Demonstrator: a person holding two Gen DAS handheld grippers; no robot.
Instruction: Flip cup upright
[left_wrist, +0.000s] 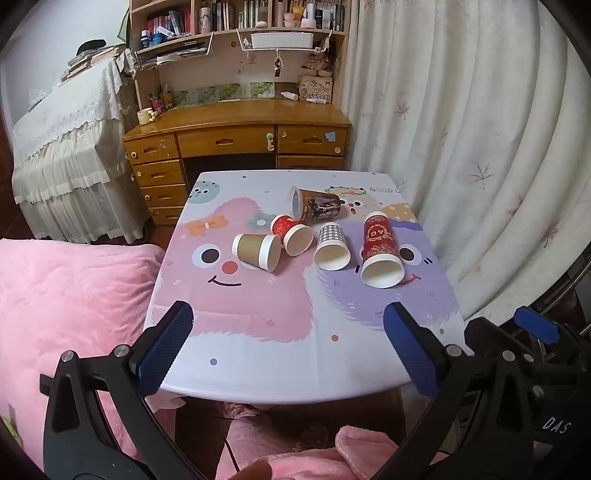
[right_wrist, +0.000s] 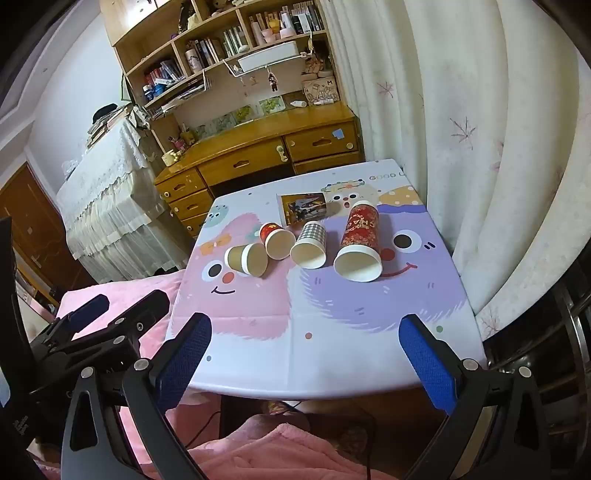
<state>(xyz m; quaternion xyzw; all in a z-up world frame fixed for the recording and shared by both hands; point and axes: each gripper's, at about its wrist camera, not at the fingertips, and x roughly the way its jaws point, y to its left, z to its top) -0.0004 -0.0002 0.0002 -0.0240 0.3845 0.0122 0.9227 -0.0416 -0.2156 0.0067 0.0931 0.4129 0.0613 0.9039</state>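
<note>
Both tools hang spread wide above the near edge of the worktop (left_wrist: 258, 369), holding nothing: the left tool (left_wrist: 288, 347) shows its two blue-padded fingers (left_wrist: 166, 347) far apart in its own view, and the right tool (right_wrist: 306, 354) is just as open, its blue pads (right_wrist: 428, 365) well clear of each other. In the right wrist view the left tool sits at about 8 o'clock, beside the right one and over a pink blanket (right_wrist: 122, 295). Five paper cups lie on their sides on the cartoon-printed cloth, none of them upright, all well apart from the tools. From the left wrist view, a brown cup (left_wrist: 256, 252) lies at 11 o'clock of the worktop's middle with its mouth toward the camera and to the right; a small red cup (left_wrist: 291, 232) touches it on the right, mouth also facing forward. A checked cup (left_wrist: 331, 245) lies just beside that, open end toward the camera. A tall red cup (left_wrist: 380, 249) with gold print lies at 2 o'clock, near the checked one, mouth forward. Behind them, at 12 o'clock, a dark patterned cup (left_wrist: 317, 207) lies crosswise with its mouth to the left. A wooden desk (left_wrist: 236, 125) with shelves stands beyond the worktop, and a pale curtain (left_wrist: 461, 147) hangs at 3 o'clock.
</note>
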